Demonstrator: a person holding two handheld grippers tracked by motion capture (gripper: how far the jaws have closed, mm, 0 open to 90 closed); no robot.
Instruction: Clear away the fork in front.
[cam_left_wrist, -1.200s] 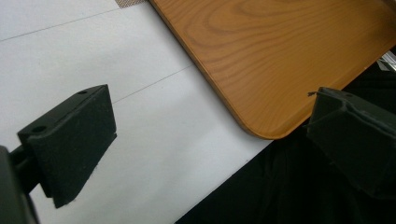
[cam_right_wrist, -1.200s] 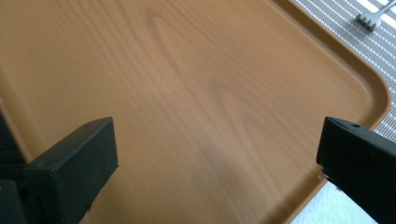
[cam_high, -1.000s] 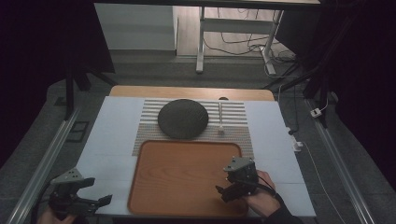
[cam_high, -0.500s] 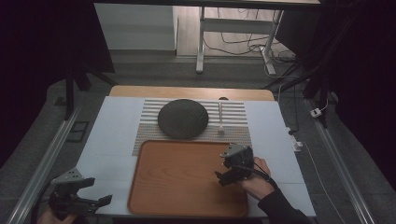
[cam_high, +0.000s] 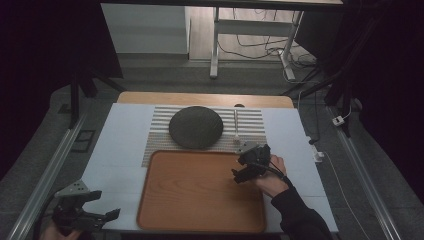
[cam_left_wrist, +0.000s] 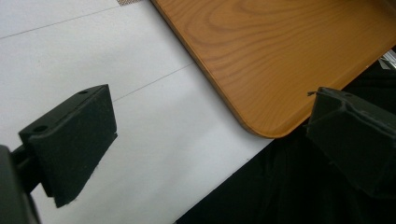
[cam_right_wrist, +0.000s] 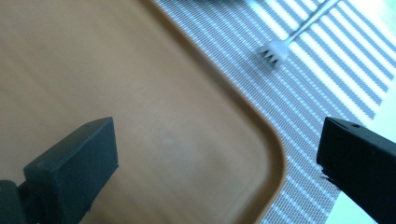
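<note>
Two handheld grippers work over a table holding a wooden tray.

The right gripper (cam_high: 243, 167) hovers wide open and empty over the tray's (cam_high: 190, 210) far right corner, near a white fork (cam_high: 236, 125); the left gripper (cam_high: 100, 210), open, waits near left.

Setting: dim room, edges of the high view in near-black shadow.
Floor (cam_high: 150, 75): grey carpet around the table, with a paler wooden strip farther back.
Wall panel (cam_high: 145, 27): pale, at the far side, left of centre.
Desk frame (cam_high: 250, 30): white metal legs and crossbar on the wooden strip.
Cables (cam_high: 270, 47): loose tangle on the floor beneath that frame.
Power adapter (cam_high: 339, 120): white, on the carpet to the right, with its lead trailing.
Rails (cam_high: 45, 175): grey metal, one along each side of the table.
Light: soft, brightest at the far floor.
</note>
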